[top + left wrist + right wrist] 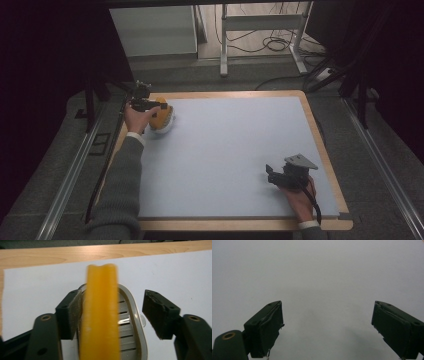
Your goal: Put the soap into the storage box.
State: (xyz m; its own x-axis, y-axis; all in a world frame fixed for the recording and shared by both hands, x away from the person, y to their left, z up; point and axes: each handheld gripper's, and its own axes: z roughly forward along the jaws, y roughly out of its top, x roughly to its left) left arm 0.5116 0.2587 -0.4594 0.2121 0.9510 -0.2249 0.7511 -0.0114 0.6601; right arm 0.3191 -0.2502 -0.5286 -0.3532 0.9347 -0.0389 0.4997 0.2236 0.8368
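While the left gripper [159, 106] sits at about ten o'clock on the desk [320, 145], its jaws stand apart around an orange bar of soap [100, 315] that stands on edge. In the left gripper view one pad [75, 312] touches the soap's side, while the other jaw is off it with a gap between. The soap rests in a pale slotted soap dish [130, 322], which lies on the grey mat [235, 150] near the mat's far left corner. The right gripper [270, 175] is at about four o'clock, well apart from the soap, held by the person's right hand [299, 199]. Its jaws are wide, with bare mat between them.
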